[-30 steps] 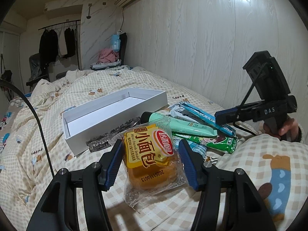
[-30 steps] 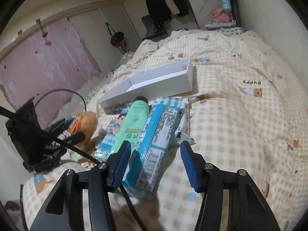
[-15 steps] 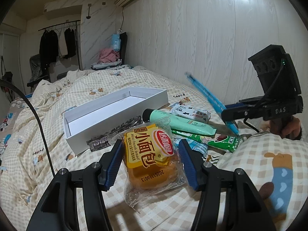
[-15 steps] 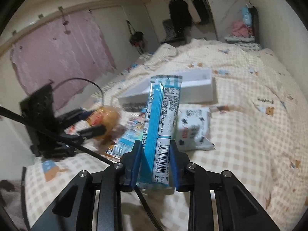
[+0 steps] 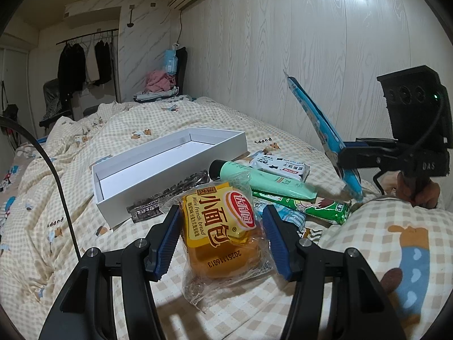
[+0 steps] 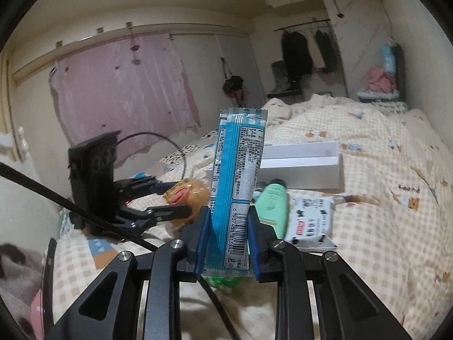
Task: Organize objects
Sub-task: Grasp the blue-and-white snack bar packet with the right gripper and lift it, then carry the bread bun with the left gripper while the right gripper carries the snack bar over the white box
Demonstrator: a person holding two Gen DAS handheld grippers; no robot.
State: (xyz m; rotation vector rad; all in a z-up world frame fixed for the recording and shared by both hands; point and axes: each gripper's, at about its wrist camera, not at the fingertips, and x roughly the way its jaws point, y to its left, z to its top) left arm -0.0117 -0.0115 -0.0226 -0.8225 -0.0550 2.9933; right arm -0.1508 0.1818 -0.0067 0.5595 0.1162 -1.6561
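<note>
My right gripper is shut on the lower end of a long blue snack packet, which stands upright off the bed. From the left wrist view the same blue packet slants up from the right gripper. My left gripper has its pads against the wrapper of a yellow mini bread packet, low over the quilt. An open white box lies just beyond. Beside it are a green tube, a white packet and a green-wrapped snack.
A silver hair clip lies against the front wall of the box. A light blue packet peeks from under the pile. A hand holds the right gripper's handle near the wall. The checked quilt spreads left; clothes hang far behind.
The right gripper's jaws closed on the blue packet, lifted it off the pile and swung it upright. The left gripper and the bread packet stayed put.
</note>
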